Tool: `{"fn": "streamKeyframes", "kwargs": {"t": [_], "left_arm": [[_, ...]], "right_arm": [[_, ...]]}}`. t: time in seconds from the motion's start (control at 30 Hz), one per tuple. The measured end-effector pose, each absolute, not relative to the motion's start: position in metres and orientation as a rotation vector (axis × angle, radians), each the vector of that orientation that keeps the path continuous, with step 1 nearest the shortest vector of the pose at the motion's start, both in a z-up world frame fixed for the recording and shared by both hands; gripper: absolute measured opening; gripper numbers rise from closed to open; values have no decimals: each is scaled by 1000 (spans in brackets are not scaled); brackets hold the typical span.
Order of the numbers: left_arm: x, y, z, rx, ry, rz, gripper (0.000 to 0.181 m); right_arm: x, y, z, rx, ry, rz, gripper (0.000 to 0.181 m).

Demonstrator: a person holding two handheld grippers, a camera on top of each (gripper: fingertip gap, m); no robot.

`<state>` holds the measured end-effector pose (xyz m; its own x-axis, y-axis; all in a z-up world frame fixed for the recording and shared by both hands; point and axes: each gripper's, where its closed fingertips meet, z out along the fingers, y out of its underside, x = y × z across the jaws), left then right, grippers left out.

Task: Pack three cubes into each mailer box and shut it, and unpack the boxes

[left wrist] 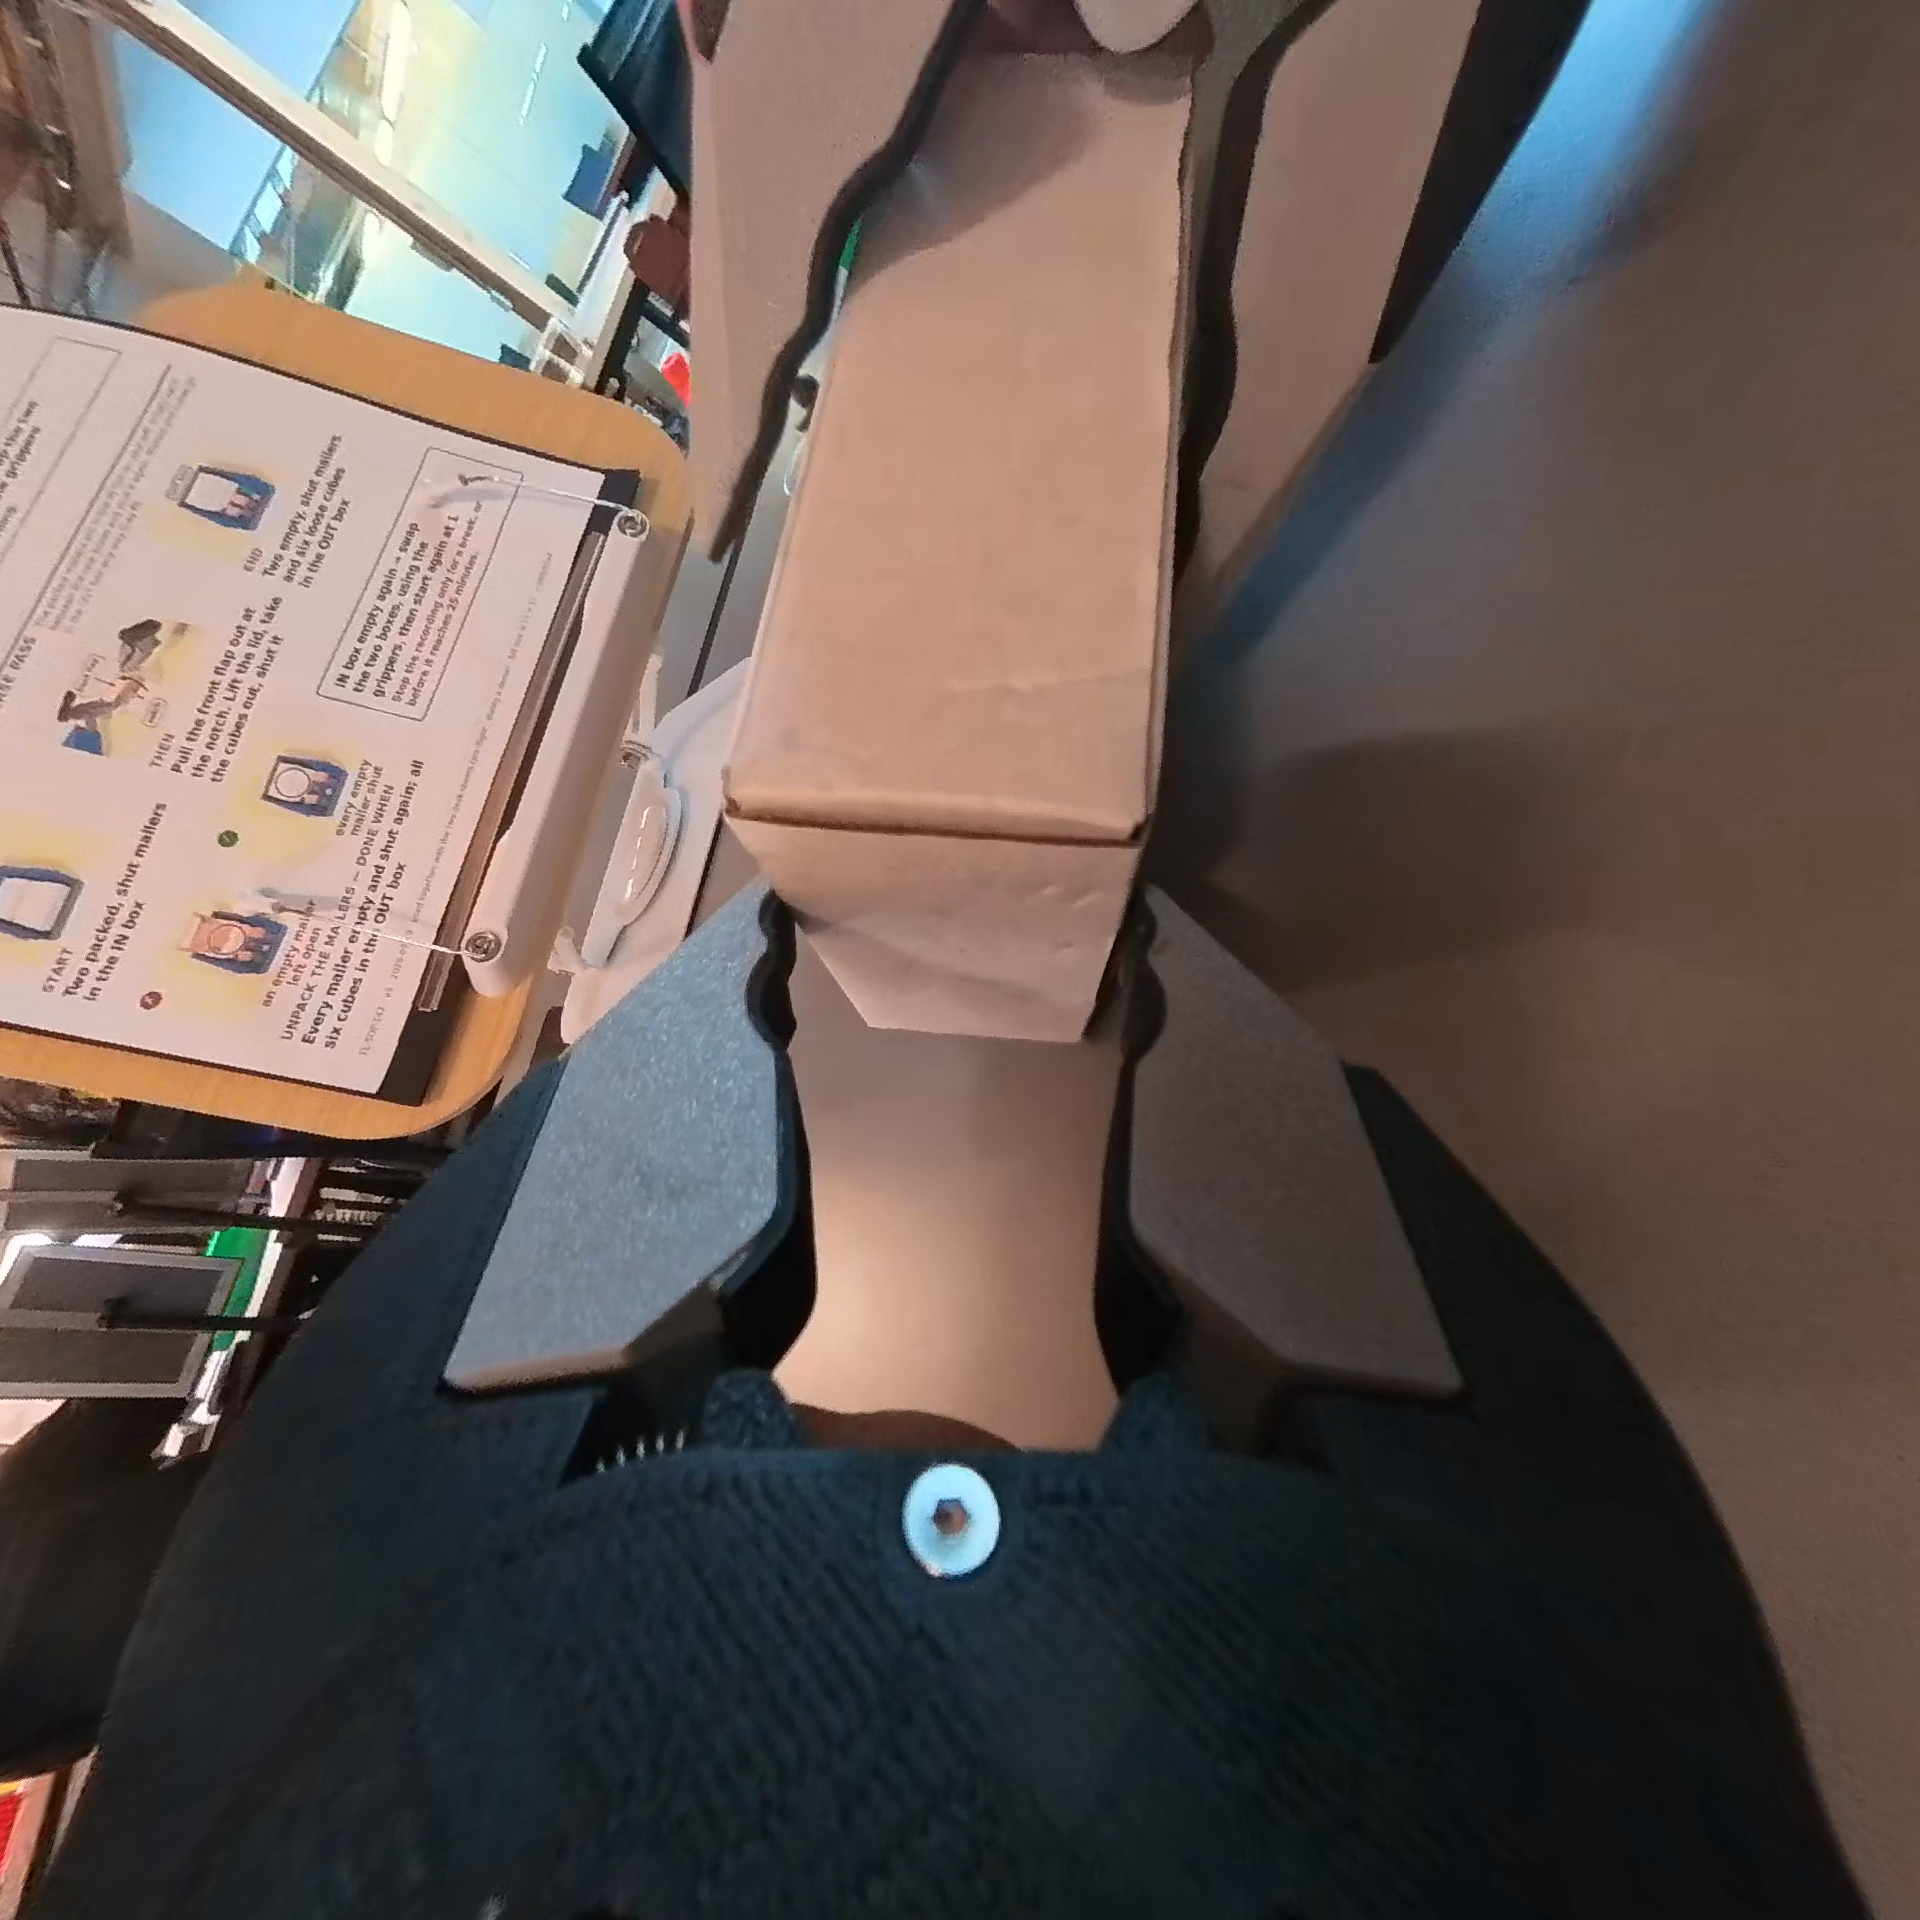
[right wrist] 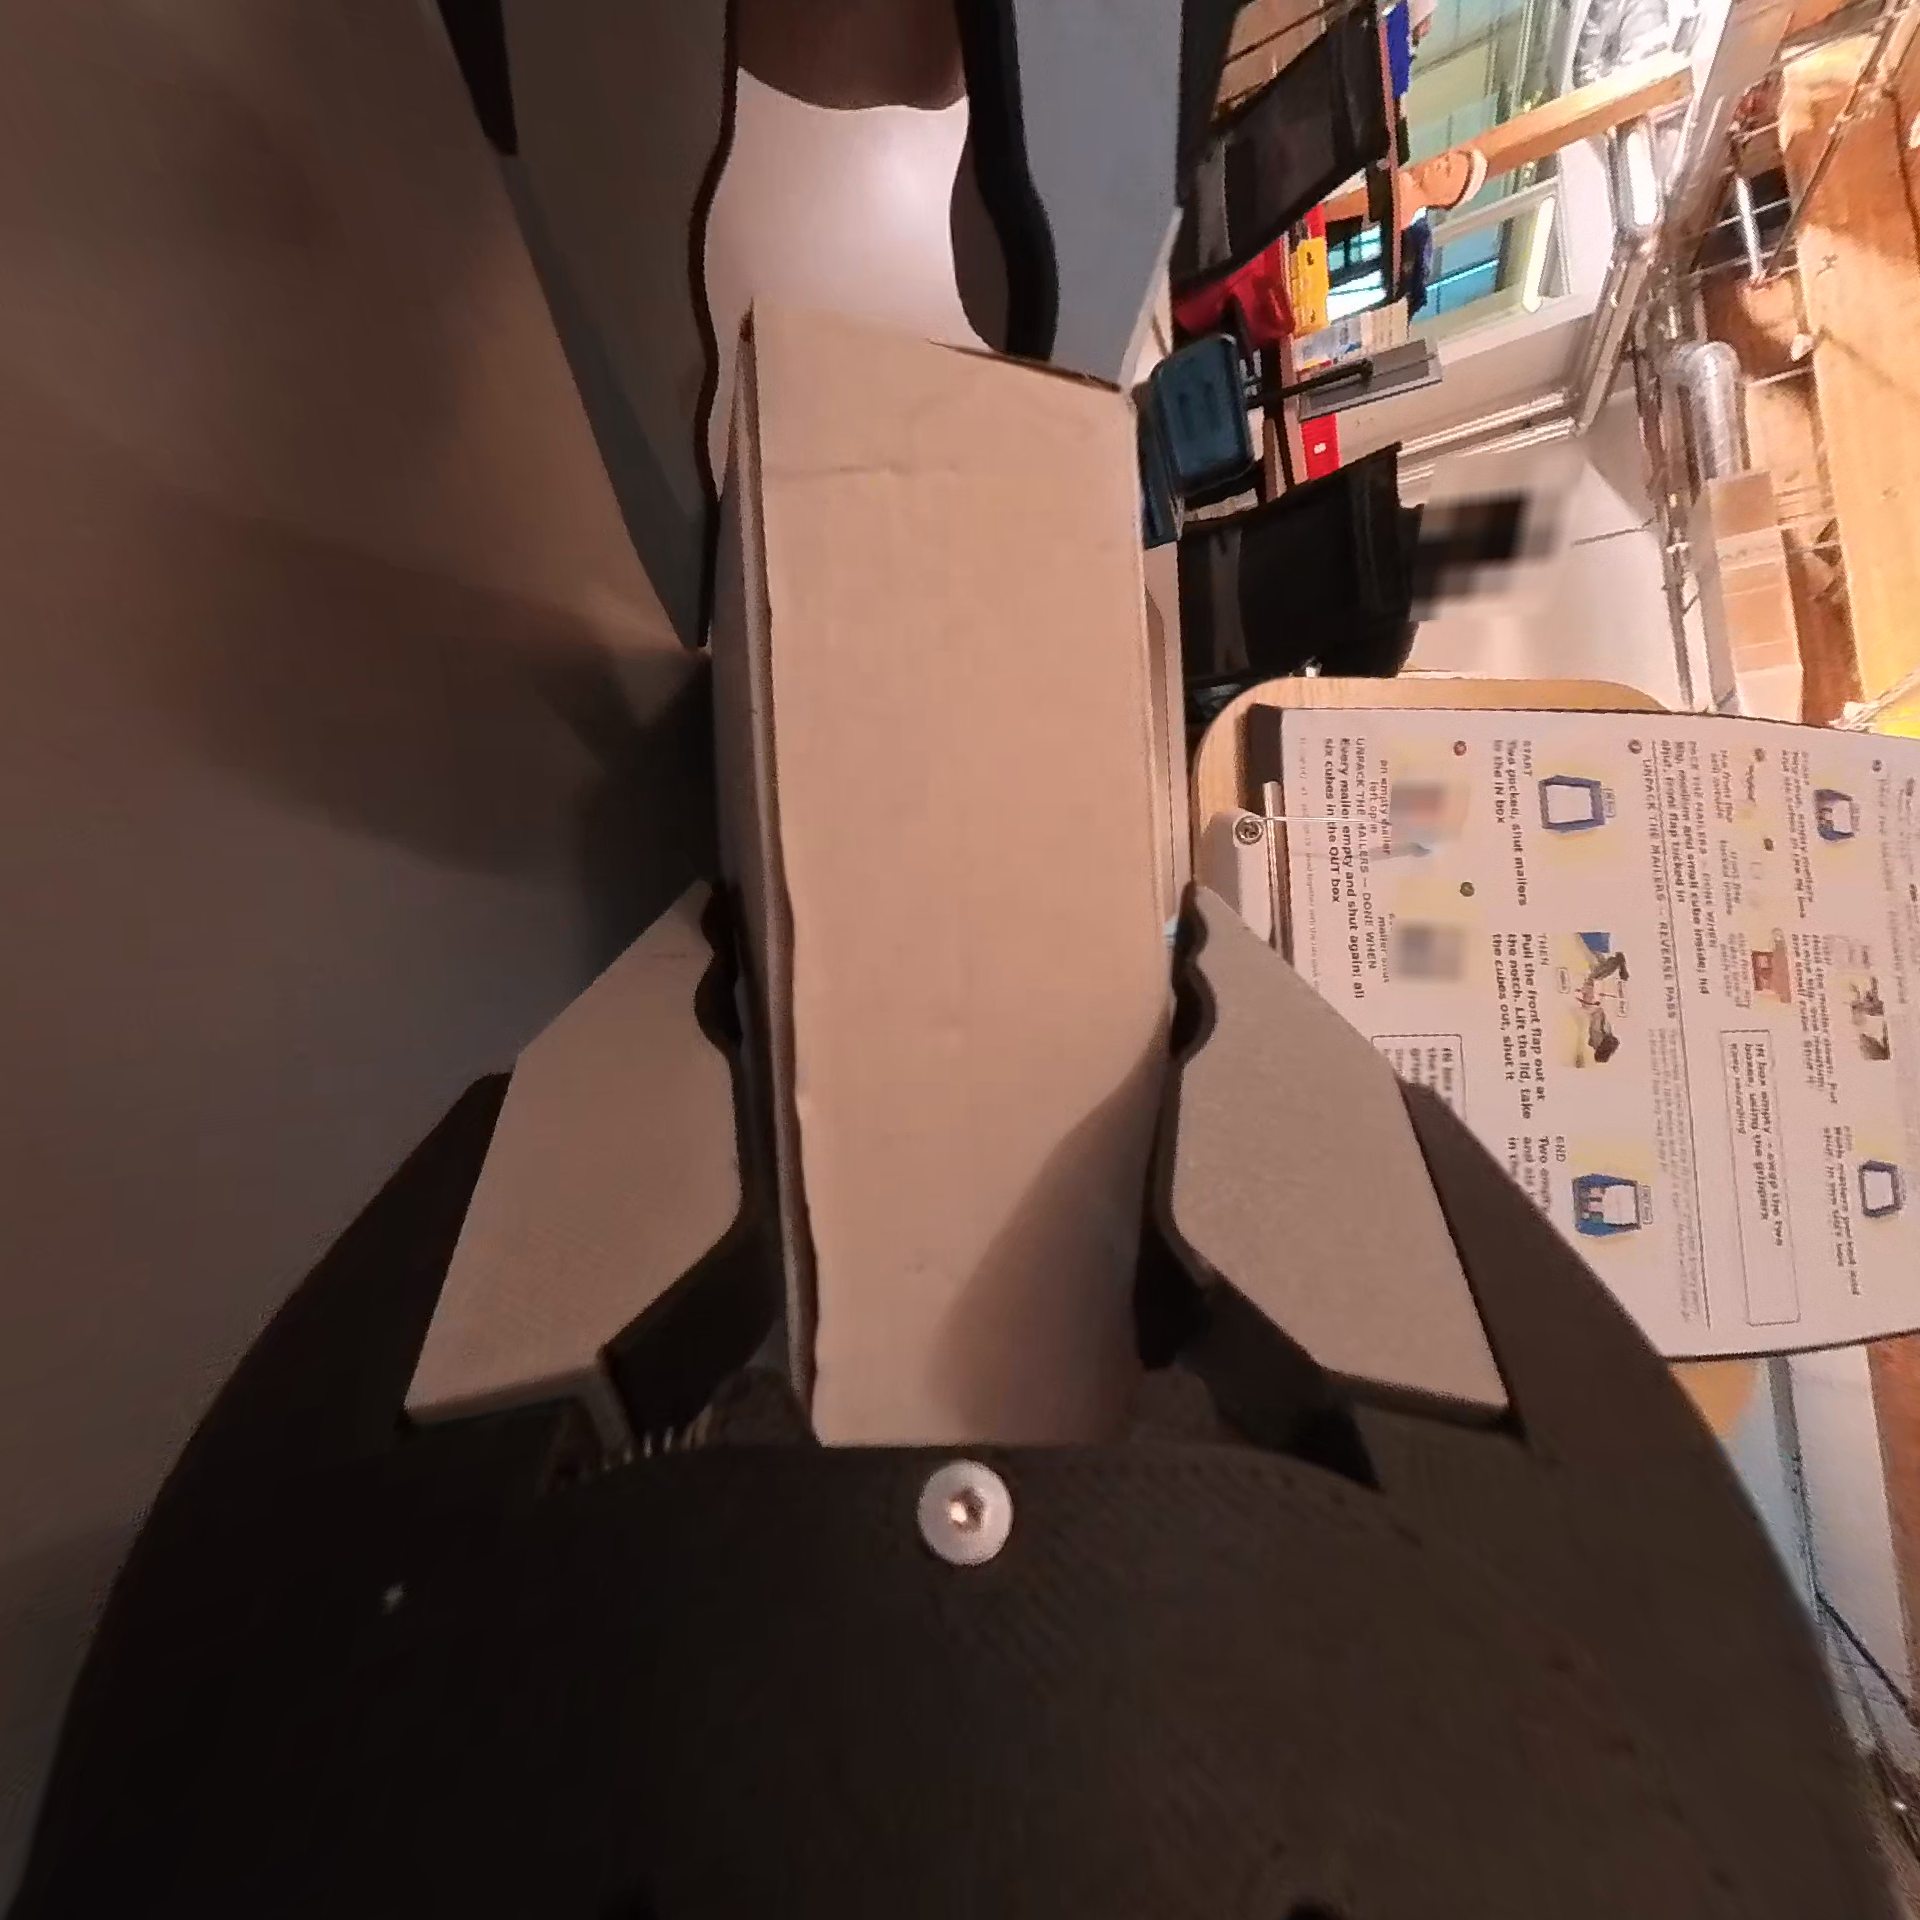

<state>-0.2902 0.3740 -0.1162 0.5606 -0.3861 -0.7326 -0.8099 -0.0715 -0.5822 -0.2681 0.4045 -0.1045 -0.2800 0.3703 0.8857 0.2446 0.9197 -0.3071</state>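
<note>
Mailer box: a plain brown cardboard mailer box [left wrist: 966, 582] was held up off the surface, gripped from both ends; its lid looked shut, seams meeting at the corners, with faint creases on its faces.
Box in right wrist view: the same mailer box [right wrist: 956, 790] ran lengthwise away from the camera, one long fold edge showing a thin dark gap down its left side.
Left gripper: the left gripper [left wrist: 951, 961] had its jaws clenched on the near end of the box, a grey finger [left wrist: 665, 1122] pressed to each side of the cardboard.
Right gripper: the right gripper [right wrist: 951, 987] had its jaws grasping the opposite end, grey fingers [right wrist: 1320, 1164] flat against both sides.
Surroundings: an instruction sheet [left wrist: 260, 675] lay clipped to a wooden board [left wrist: 644, 488] beside the box; the sheet [right wrist: 1621, 1018] showed again in the right wrist view.
Behind the box: a large pale grey-brown surface [left wrist: 1610, 831] filled one side of each view; whether it was the worktop or a wall I could not tell.
Hidden: the inside of the box was closed off, so no cubes could be seen.
Cut off: the far end of the box ran out of the top of the left wrist view, where dark wavy finger edges of the other gripper were only partly visible.
Hard to make out: the background shelving and windows were blurred and tilted.
</note>
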Motion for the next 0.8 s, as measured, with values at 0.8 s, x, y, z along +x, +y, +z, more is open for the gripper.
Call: {"fn": "streamKeyframes", "kwargs": {"t": [0.8], "left_arm": [[-349,382,-95,-1701,656,452,19]], "right_arm": [[-240,465,0,-521,-1332,-98,78]]}}
